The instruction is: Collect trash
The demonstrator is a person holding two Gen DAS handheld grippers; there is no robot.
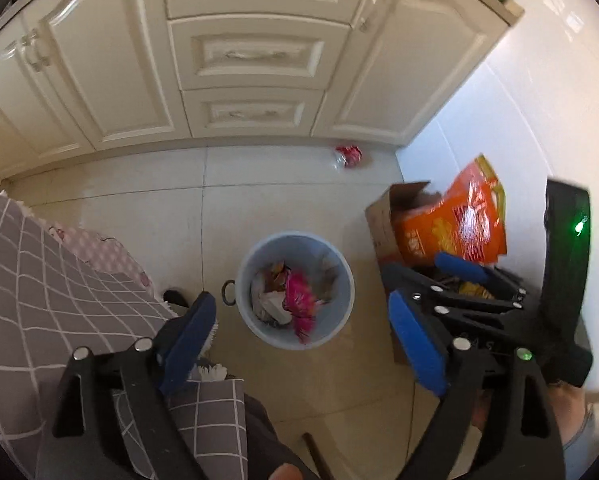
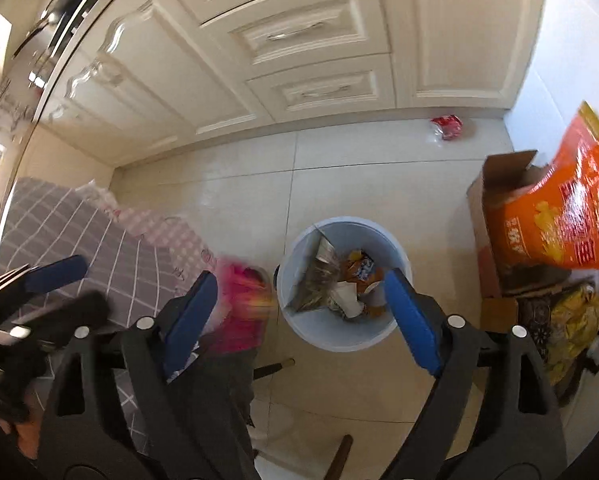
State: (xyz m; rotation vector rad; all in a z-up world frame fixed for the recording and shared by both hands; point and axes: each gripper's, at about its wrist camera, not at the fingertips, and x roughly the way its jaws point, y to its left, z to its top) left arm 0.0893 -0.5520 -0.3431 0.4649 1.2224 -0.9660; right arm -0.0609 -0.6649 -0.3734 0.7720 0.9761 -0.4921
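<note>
A light blue trash bin (image 1: 259,320) stands on the tiled floor, holding several wrappers, among them a pink one (image 1: 299,300). My left gripper (image 1: 311,340) hangs open and empty above the bin. My right gripper (image 2: 299,316) is also open and empty above the bin (image 2: 299,312); it shows in the left wrist view (image 1: 431,276) to the right of the bin. A blurred pink wrapper (image 2: 241,304) shows just left of the bin in the right wrist view. A crumpled red wrapper (image 1: 349,156) lies on the floor by the cabinets, also in the right wrist view (image 2: 447,126).
Cream kitchen cabinets (image 1: 235,56) line the far side. A cardboard box (image 1: 383,220) with an orange bag (image 1: 455,220) stands right of the bin by the white wall. A grey checked cloth (image 1: 51,280) covers something at the left. A yellow bag (image 2: 571,320) lies near the box.
</note>
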